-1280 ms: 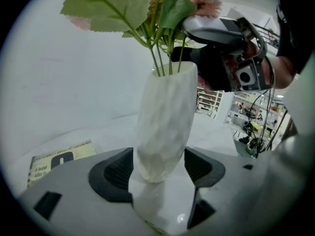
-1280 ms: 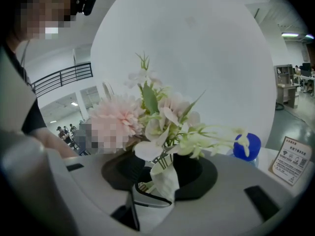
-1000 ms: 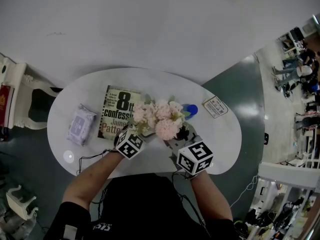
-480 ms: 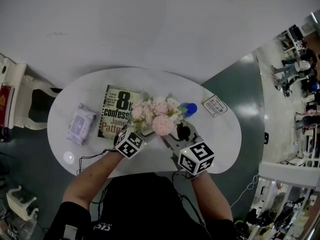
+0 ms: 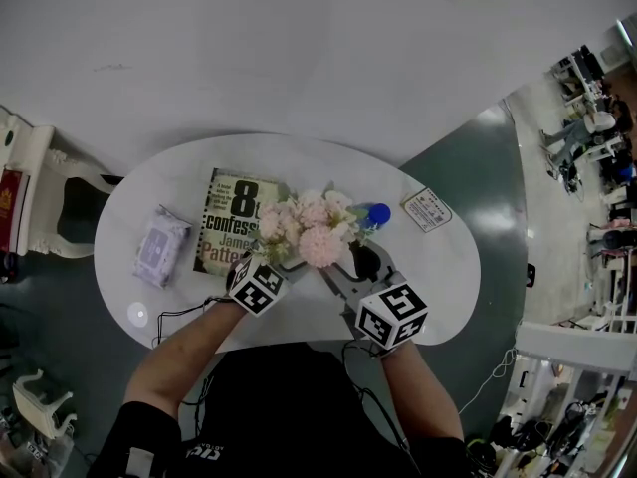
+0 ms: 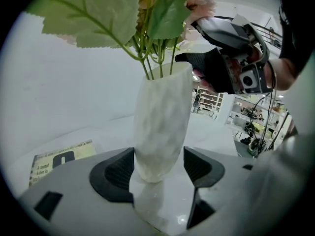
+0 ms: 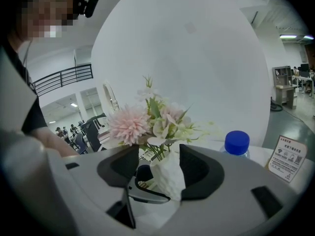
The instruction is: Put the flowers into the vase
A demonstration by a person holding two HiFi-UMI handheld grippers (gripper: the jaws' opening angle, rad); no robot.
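A book (image 5: 227, 222), a wipes pack (image 5: 159, 245), a blue-capped bottle (image 5: 377, 214) and a card (image 5: 428, 210) sit on the bench (image 5: 438, 287) around the white vase (image 6: 160, 127) with pink flowers (image 5: 309, 227) in it; the left claw (image 6: 160, 170) squeezes it, while the right claw (image 7: 157, 168) is opening with the vase between its jaws, not squeezed.

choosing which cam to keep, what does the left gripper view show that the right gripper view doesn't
Only the left gripper view: the right tool seen from outside, jaws opening, the vase loose between them. Only the right gripper view: the bottle's blue cap and the card. Both: the white vase with the flowers standing in it.
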